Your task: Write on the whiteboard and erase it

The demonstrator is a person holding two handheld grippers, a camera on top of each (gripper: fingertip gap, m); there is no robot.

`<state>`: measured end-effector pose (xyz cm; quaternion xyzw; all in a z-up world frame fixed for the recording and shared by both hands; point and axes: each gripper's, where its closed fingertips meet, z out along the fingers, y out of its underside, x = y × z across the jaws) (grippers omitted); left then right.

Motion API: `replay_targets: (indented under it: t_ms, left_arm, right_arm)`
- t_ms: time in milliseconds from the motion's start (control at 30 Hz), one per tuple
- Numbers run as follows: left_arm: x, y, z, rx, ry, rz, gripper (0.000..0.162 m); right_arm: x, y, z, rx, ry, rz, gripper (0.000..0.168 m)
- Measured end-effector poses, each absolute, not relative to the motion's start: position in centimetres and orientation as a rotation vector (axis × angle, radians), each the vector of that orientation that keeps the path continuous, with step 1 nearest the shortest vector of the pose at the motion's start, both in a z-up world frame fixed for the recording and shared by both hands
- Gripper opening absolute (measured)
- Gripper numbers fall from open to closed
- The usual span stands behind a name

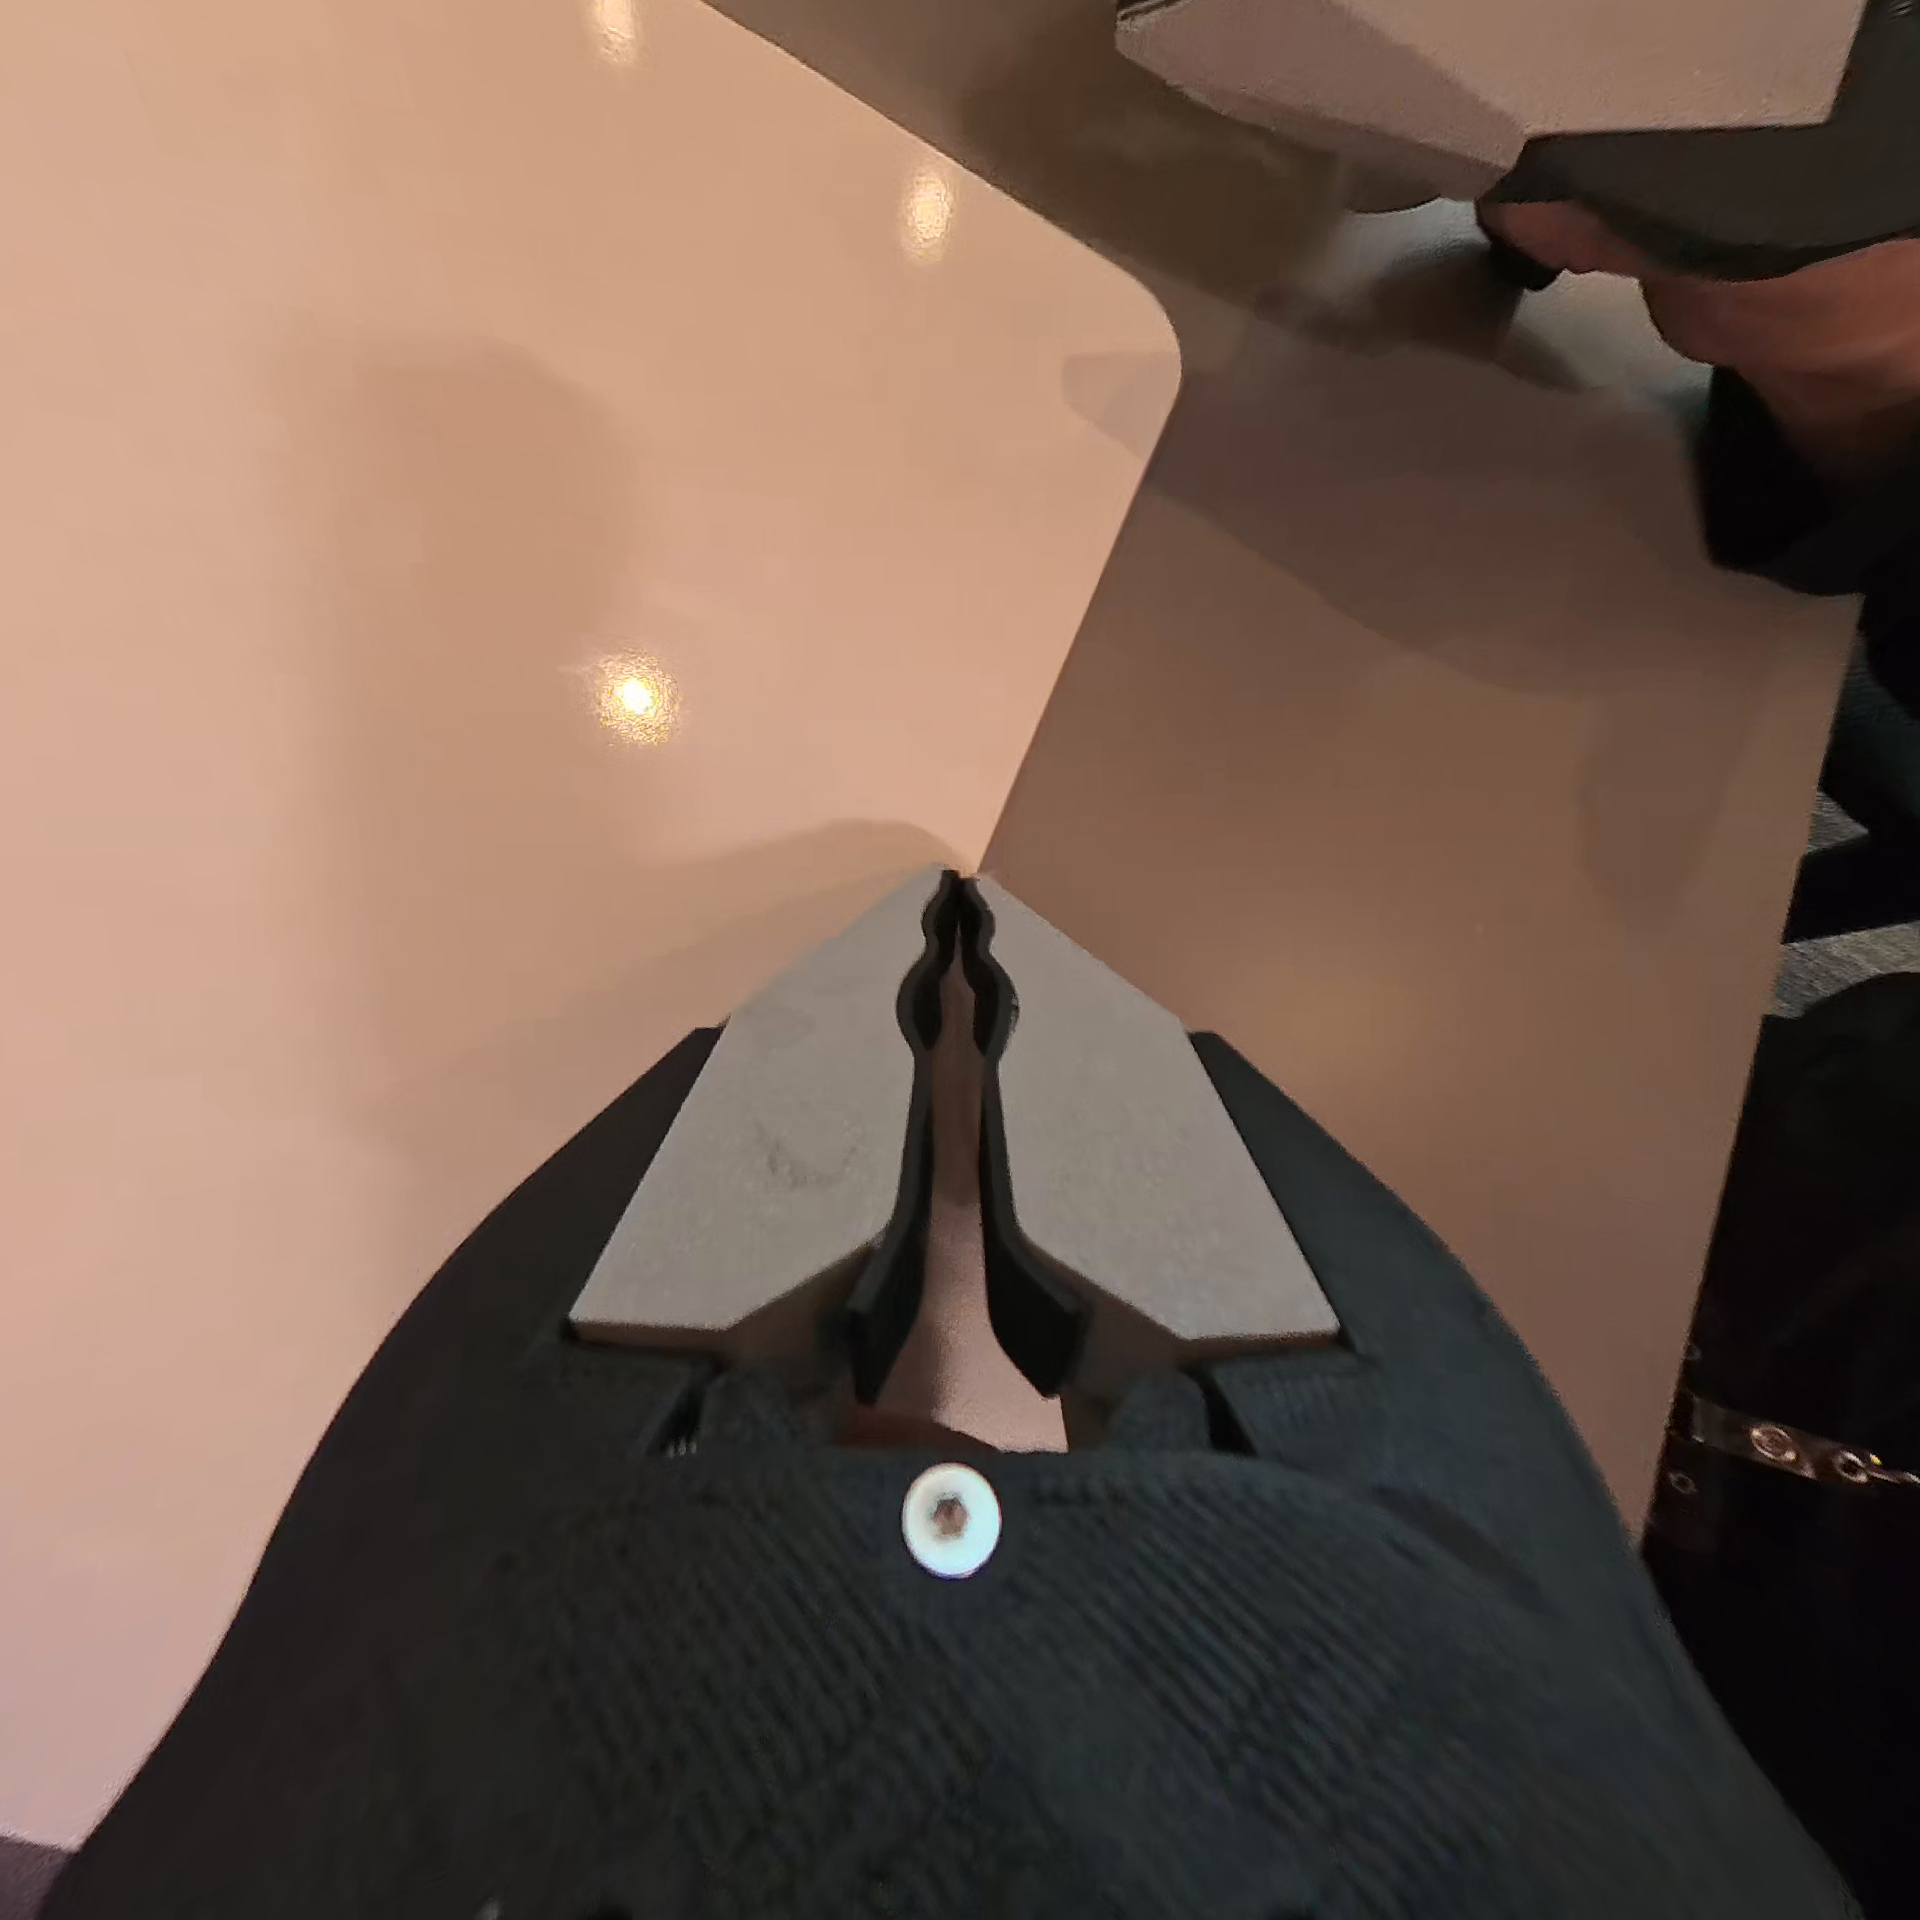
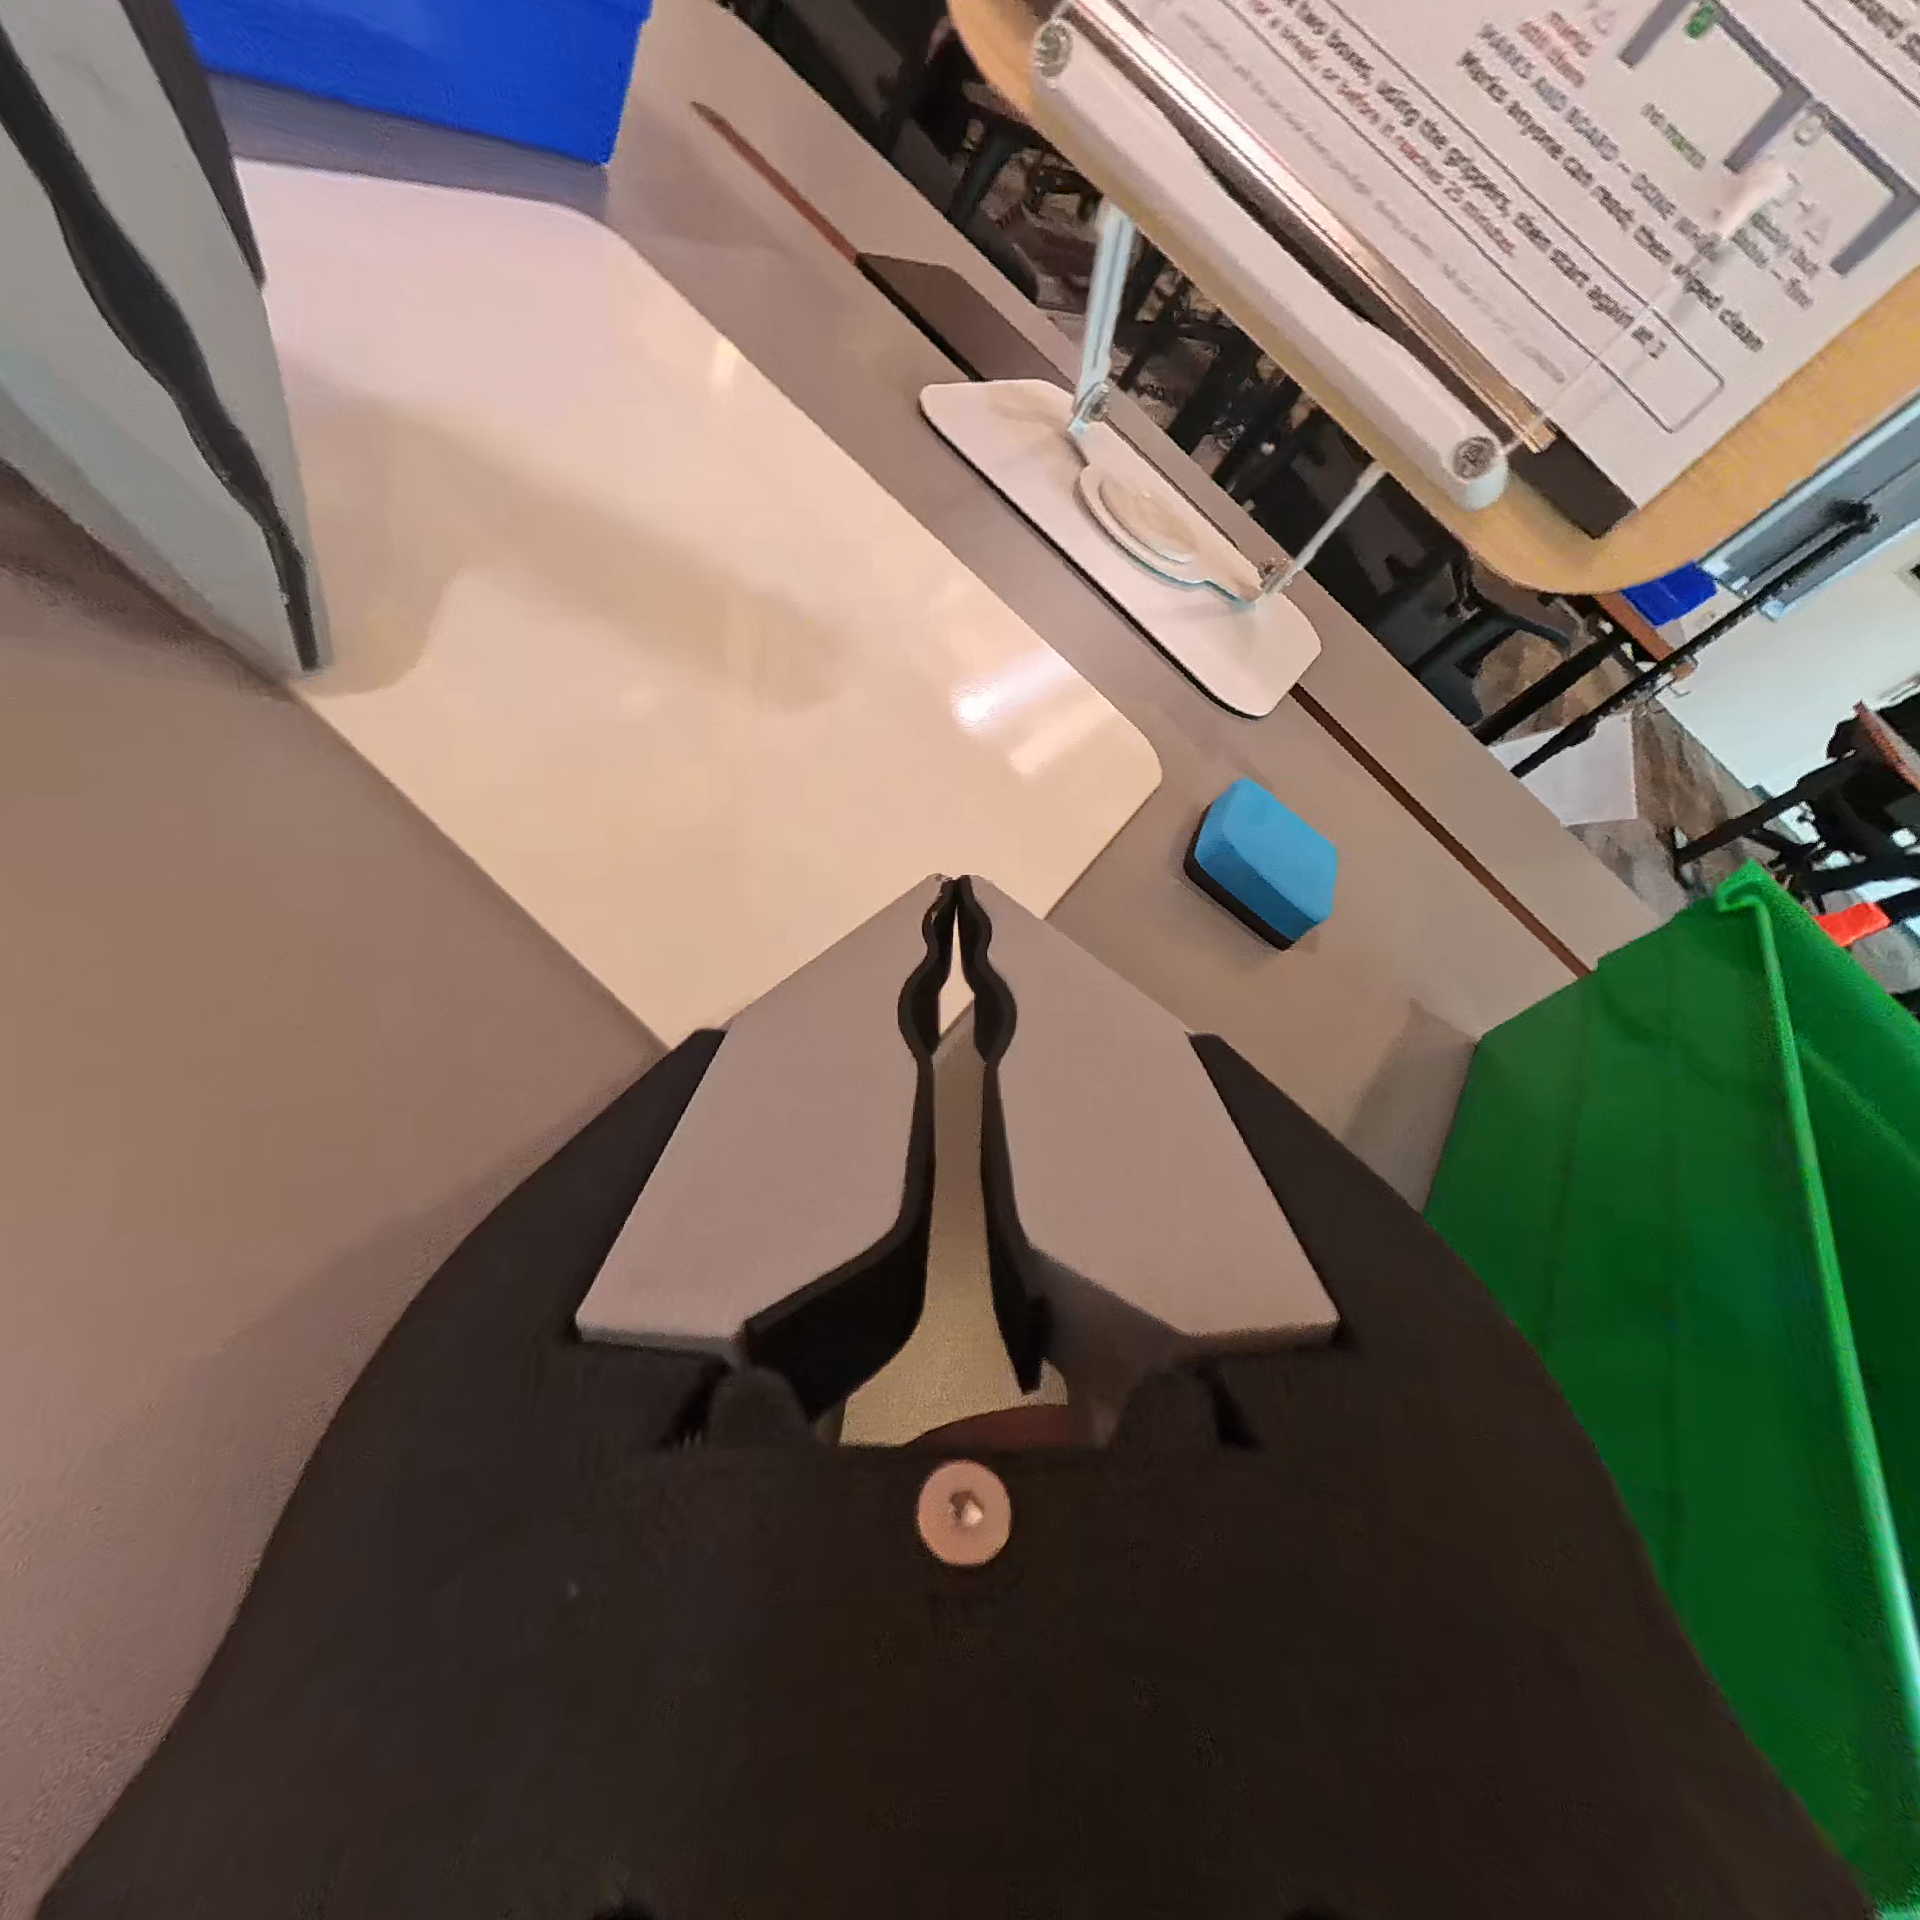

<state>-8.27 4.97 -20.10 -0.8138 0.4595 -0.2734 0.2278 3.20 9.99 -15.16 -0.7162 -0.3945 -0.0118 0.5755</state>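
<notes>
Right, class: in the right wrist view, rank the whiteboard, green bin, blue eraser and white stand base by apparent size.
1. whiteboard
2. green bin, though closeness to the camera inflates it
3. white stand base
4. blue eraser

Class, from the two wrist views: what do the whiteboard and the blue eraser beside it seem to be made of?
Whiteboard: probably a thin sheet with a smooth, glossy coating, since ceiling lights reflect sharply off it and its corners are rounded. Blue eraser: likely matte blue foam or soft plastic on top, with a dark base layer, perhaps felt; the frames leave that open.
</notes>
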Motion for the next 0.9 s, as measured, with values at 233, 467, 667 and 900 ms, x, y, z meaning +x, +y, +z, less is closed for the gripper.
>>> replay_targets:
  t_ms: [233, 467, 667, 900]
  left_arm:
    - [-8.7, 4.3, -20.4, -2.217, 1.340, -0.534, 0.000]
    - [-12.5, 7.9, -18.1, -2.186, 0.941, -0.384, 0.024]
    - [-17.6, 8.2, -17.3, -2.171, 0.480, -0.488, 0.084]
    - [-21.3, 9.6, -18.4, -2.247, 0.203, -0.509, 0.069]
  right_arm:
    - [2.1, 9.3, -15.8, -1.656, -1.015, -0.029, 0.000]
    - [2.9, 9.4, -15.2, -1.799, -0.828, 0.308, 0.000]
    - [4.1, 10.8, -16.4, -1.982, -0.646, 0.524, 0.047]
    - [4.4, 11.7, -18.0, -2.103, -0.588, 0.437, 0.073]
